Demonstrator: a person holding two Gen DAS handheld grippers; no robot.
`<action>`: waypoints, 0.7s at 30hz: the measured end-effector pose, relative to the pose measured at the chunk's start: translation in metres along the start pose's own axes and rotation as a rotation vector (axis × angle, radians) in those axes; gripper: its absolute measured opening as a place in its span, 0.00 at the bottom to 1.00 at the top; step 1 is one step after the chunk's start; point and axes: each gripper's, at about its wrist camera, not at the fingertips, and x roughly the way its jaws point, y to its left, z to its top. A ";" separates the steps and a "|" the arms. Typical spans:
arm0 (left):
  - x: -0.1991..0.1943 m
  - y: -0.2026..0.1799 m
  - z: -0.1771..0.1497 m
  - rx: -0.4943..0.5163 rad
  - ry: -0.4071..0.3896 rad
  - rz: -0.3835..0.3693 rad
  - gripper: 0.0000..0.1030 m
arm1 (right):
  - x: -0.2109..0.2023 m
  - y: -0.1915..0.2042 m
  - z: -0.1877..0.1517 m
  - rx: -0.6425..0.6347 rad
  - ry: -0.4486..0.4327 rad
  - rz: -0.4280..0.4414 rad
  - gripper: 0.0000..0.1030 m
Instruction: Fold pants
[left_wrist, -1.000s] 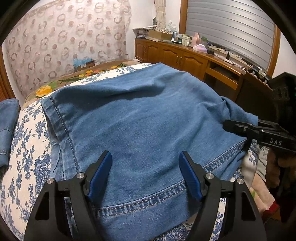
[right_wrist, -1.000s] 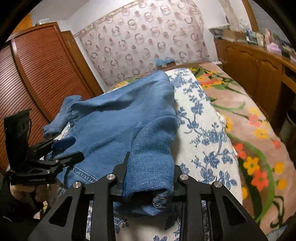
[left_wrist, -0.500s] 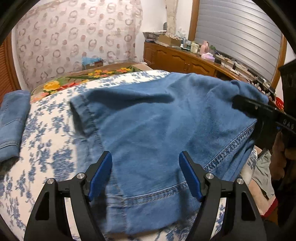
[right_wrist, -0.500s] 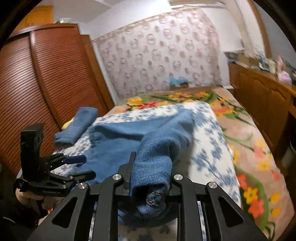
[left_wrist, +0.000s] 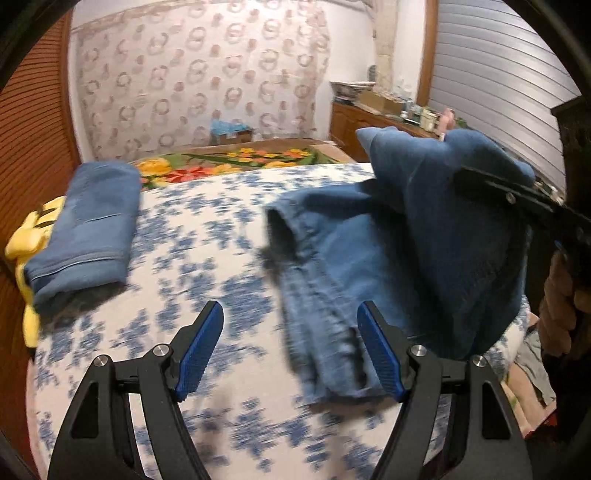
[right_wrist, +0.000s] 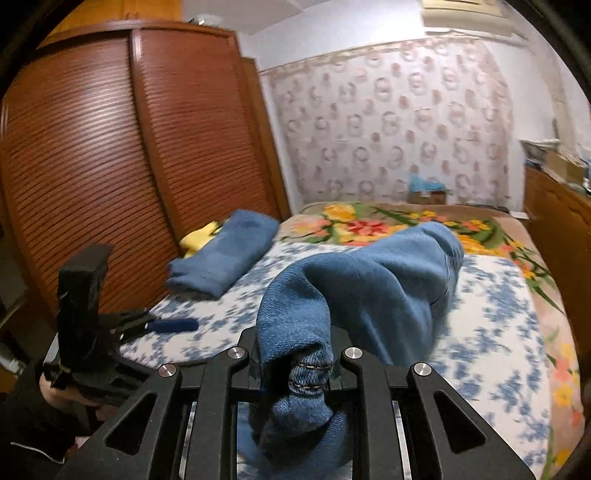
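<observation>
Blue denim pants (left_wrist: 413, 243) lie bunched on the floral bed sheet (left_wrist: 207, 243), one end lifted. My right gripper (right_wrist: 295, 363) is shut on a thick fold of the pants (right_wrist: 369, 288) and holds it raised above the bed; it shows at the right of the left wrist view (left_wrist: 517, 192). My left gripper (left_wrist: 291, 350) is open and empty, low over the sheet just left of the pants' hem; it also shows in the right wrist view (right_wrist: 162, 326).
A folded blue garment (left_wrist: 88, 225) lies on a yellow item (left_wrist: 27, 236) at the bed's far left. A brown slatted wardrobe (right_wrist: 110, 166) stands left of the bed. A wooden dresser (left_wrist: 369, 125) with clutter stands right. A flowered blanket (right_wrist: 388, 225) covers the bed's far end.
My right gripper has lifted the pants and pulled them right, baring the sheet. My left gripper, over the denim before, is now beside it over bare sheet.
</observation>
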 end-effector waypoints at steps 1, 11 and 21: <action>-0.002 0.007 -0.001 -0.009 -0.004 0.006 0.74 | 0.008 0.001 0.000 -0.006 0.009 0.012 0.19; -0.015 0.042 -0.003 -0.071 -0.030 0.037 0.74 | 0.070 0.018 -0.040 -0.021 0.206 0.160 0.19; -0.017 0.037 0.000 -0.066 -0.043 0.028 0.74 | 0.052 0.029 -0.033 -0.031 0.175 0.131 0.42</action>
